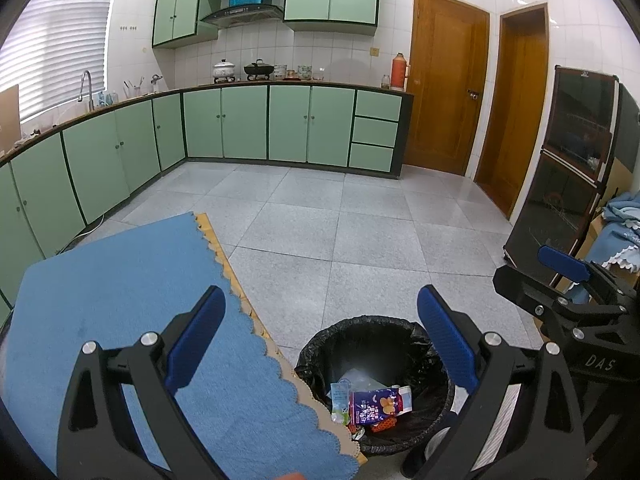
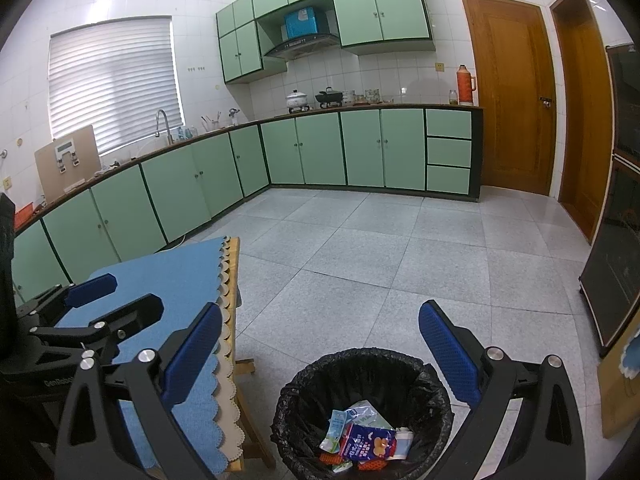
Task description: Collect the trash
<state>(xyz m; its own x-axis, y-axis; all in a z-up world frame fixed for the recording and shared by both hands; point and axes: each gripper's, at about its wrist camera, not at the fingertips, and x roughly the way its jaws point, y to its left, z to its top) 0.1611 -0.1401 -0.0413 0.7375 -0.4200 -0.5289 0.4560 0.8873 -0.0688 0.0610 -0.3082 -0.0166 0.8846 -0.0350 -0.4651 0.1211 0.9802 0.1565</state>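
Both grippers, left (image 1: 320,332) & right (image 2: 322,340), spread wide, holding nothing, above black-lined bin (image 2: 362,364) w/ wrappers (image 2: 370,444) inside. Blue-clothed table (image 1: 120,320) just left of bin; grey tile floor (image 2: 400,260) beyond.

Left tongs (image 1: 320,334), spread wide, empty; lined bin (image 1: 372,384) holding wrappers (image 1: 372,402), beside desk (image 1: 120,320) corner.

Open bin (image 2: 362,364) beside table edge (image 2: 230,320)

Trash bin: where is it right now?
The black-lined trash bin stands on the tiled floor just right of the blue-clothed table, low in both wrist views, with snack wrappers inside.
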